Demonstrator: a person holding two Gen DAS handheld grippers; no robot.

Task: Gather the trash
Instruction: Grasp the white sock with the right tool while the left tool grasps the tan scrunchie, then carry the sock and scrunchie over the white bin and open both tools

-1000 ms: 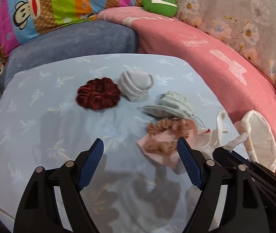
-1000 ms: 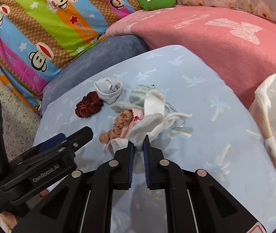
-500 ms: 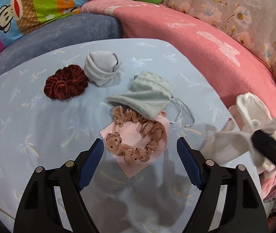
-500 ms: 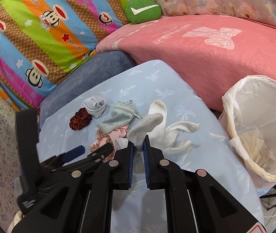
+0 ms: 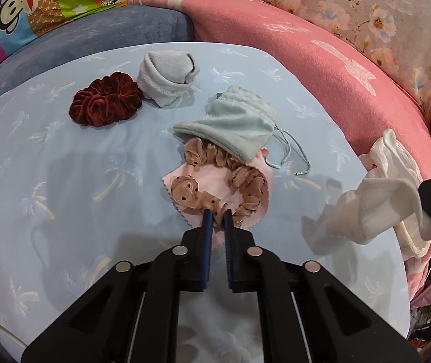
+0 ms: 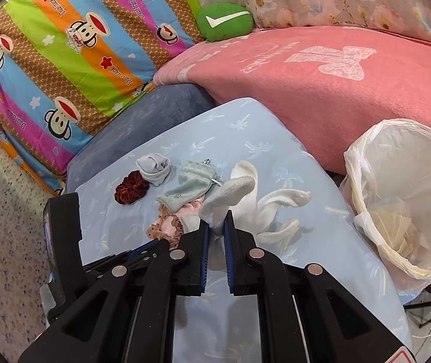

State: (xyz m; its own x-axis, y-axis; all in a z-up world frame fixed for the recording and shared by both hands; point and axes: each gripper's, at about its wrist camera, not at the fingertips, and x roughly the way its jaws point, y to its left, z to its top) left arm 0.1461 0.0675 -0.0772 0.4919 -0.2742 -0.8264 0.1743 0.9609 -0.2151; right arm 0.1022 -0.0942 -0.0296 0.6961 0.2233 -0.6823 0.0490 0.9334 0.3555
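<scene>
Tan dotted scrunchie point(image 5: 224, 192) on pink cloth point(image 5: 215, 187) mid-table, ring flat, long axis toward teal pouch point(image 5: 230, 127), left gripper point(image 5: 218, 216) just clamped onto its near edge, right gripper point(image 6: 215, 227) pinching white sock point(image 6: 230, 193) hanging beside lined bin point(image 6: 403, 199)

The blue table point(image 5: 64, 187) is viewed steeply and closely from the left wrist; from the right wrist it is seen higher and farther right. The dark red scrunchie point(image 5: 105, 103) point(image 6: 131, 187) is shared by both.
</scene>
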